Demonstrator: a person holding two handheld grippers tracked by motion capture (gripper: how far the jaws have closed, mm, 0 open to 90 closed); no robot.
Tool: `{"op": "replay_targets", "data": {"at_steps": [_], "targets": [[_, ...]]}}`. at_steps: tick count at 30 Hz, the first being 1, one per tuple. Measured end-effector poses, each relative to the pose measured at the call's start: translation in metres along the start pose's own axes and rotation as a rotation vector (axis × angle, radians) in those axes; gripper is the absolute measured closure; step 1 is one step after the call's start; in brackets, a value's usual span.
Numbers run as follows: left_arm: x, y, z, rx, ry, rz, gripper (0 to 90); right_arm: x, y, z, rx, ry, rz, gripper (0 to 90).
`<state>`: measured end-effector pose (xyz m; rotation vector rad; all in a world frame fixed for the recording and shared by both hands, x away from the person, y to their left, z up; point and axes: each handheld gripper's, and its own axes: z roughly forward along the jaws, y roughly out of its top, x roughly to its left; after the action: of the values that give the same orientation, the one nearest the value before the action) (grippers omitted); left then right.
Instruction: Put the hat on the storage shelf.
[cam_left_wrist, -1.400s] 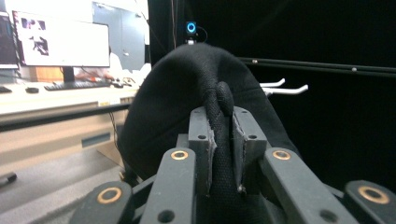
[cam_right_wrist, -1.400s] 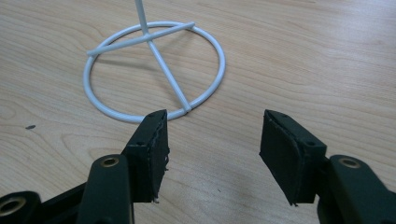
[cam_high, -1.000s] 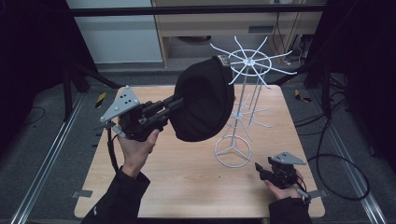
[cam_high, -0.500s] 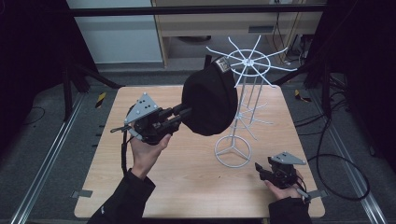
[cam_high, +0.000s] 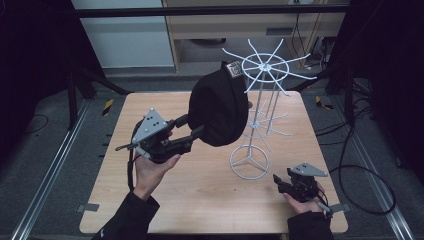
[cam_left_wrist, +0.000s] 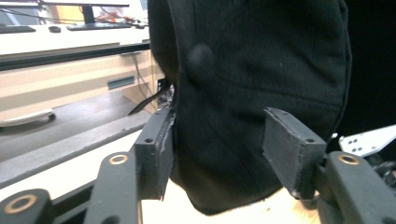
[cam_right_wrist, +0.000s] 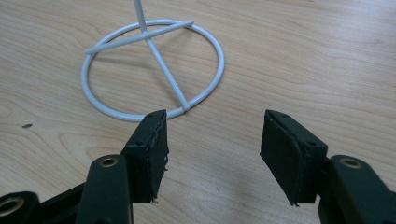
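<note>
Lowering toward the tabletop's middle, my left gripper (cam_high: 192, 134) has just been opening its jaws around the soft, light cap (cam_high: 218, 109) hanging on the rack (cam_high: 261, 95), best pinched at its rim; right gripper (cam_high: 282, 186) is idling released.

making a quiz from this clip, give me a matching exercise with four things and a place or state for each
Things:
1. black cap
2. white wire rack
3. left tool
4. right tool

Places or states:
A. low over the table, open with nothing between its pads
B. stands upright on the table
C. hangs from a rack arm
D. open around the cap's lower edge

Pairs: 1-C, 2-B, 3-D, 4-A
</note>
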<state>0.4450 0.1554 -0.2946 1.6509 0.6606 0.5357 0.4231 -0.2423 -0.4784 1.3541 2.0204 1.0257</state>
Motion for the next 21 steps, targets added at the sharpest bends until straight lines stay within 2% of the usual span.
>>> {"op": "replay_targets", "data": {"at_steps": [8,21], "targets": [[0.015,-0.023,-0.021,0.034,0.047,-0.033,33.5,0.001,0.000,0.000,0.001,0.000,0.005,41.2],[0.050,-0.102,-0.049,0.180,0.174,-0.130,29.1,-0.001,-0.001,-0.001,-0.015,-0.002,0.026,38.2]]}}
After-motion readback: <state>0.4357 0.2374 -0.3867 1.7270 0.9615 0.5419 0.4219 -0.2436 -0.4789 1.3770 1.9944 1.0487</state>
